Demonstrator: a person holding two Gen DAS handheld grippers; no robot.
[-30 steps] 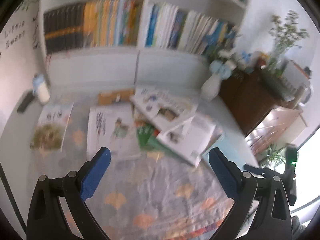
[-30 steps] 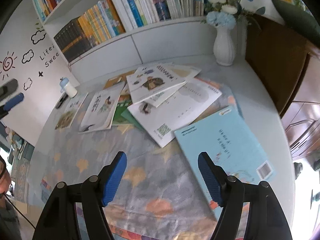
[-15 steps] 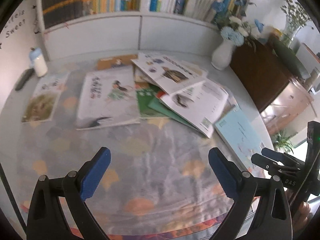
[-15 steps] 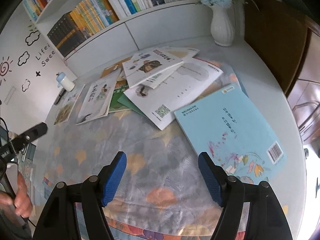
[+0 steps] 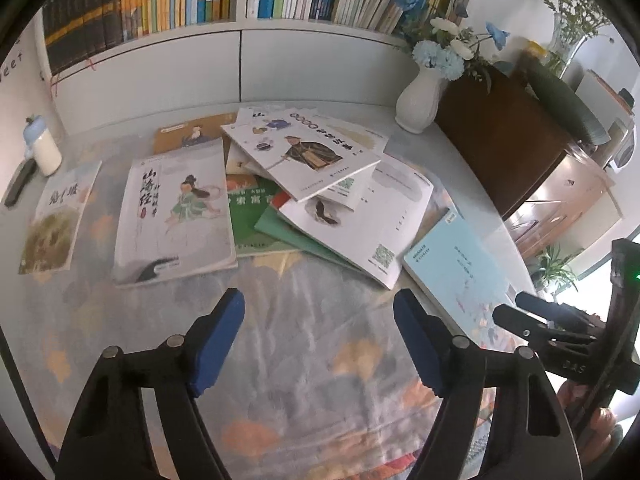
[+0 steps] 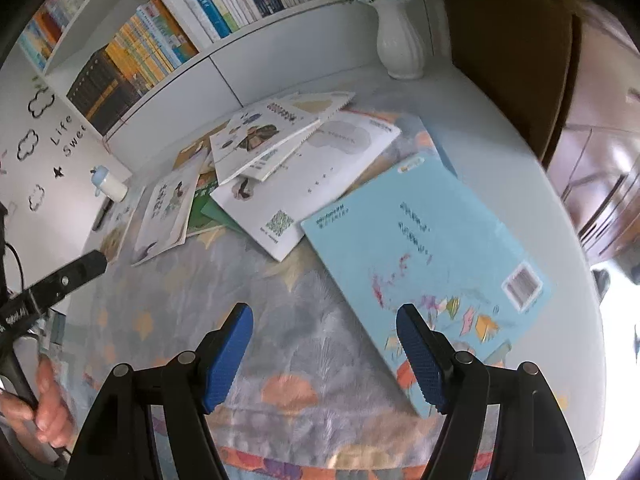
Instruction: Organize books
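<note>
Left gripper closing on nothing above tablecloth; right gripper wide, empty, beside blue book.

Left gripper closing on nothing; right gripper gaping (both tilted down).

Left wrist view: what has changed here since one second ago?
The left hand-held gripper came down closer to the tablecloth; its jaws are closing, with nothing between them. The right hand-held gripper moved nearer the light blue book, open and empty. Nothing was grasped; the books lie as before.
</note>
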